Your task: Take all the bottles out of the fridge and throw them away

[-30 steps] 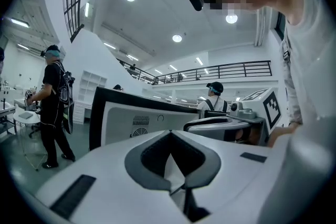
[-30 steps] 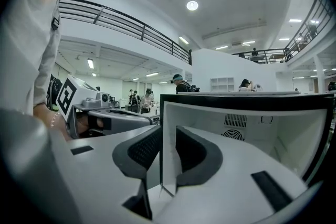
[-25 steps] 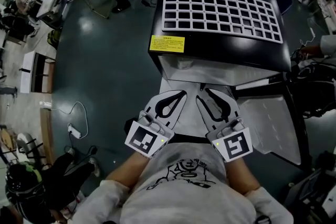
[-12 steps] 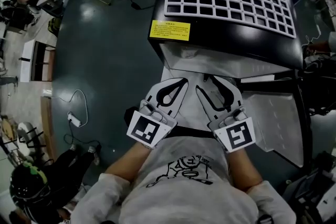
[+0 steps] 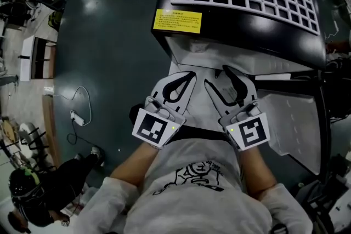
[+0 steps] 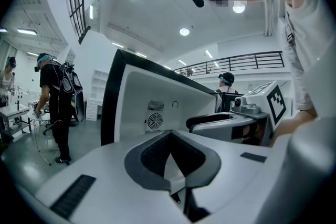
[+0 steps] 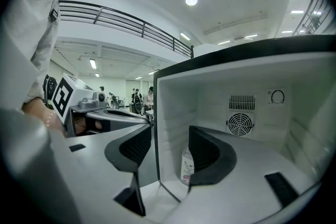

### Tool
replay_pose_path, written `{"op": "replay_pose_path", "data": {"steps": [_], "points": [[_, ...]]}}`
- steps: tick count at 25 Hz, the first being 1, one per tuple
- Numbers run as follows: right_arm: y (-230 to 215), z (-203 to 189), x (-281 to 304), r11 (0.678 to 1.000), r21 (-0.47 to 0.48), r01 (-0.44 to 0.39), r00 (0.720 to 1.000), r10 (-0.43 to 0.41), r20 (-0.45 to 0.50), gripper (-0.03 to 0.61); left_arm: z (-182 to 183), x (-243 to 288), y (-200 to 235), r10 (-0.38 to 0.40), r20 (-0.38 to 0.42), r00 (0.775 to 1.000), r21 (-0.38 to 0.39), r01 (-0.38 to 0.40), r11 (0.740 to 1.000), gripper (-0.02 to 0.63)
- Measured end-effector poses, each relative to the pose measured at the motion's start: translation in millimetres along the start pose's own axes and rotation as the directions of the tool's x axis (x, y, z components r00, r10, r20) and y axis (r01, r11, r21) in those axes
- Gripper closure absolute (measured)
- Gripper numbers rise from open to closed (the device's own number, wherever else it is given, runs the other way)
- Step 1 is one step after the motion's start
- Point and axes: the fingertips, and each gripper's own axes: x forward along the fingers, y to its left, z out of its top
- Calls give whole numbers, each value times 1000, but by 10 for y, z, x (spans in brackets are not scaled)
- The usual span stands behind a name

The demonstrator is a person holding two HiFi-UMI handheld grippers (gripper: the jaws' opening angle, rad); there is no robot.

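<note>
Though narrower before, right hand-held gripper (image 5: 215, 75) wider, fridge (image 5: 247, 27) nearer.

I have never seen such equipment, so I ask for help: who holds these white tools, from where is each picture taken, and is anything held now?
A person holds two hand tools with two jaws each. One picture looks down from the person's head; the other two come from cameras riding on each tool. Both point toward an open fridge. The left gripper is shut and empty. The right gripper has just been opening its jaws, with nothing gripped. A bottle stands inside the fridge, beyond them, partly hidden.
</note>
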Motion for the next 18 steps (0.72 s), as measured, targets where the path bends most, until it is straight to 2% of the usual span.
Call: {"op": "replay_pose_path", "data": {"steps": [6,10,16,18], "points": [[-42,-117,63,1000,4,-1,1000,1,-14,337,-111,24,40,18,-5,1000,2,-18,1000,601],[-32,-296,68,1000,9,-20,997,20,-68,331,-198,40,72,36,-4,999,1,-36,999,601],[-69,-348,169,1000,4,1,999,-1,-34,316,-297,35,165,67,-4,998,-8,-67,998,601],[-77,-417,187,1000,9,4,999,-3,-49,313,-323,40,194,73,-4,997,-5,-73,997,601]]}}
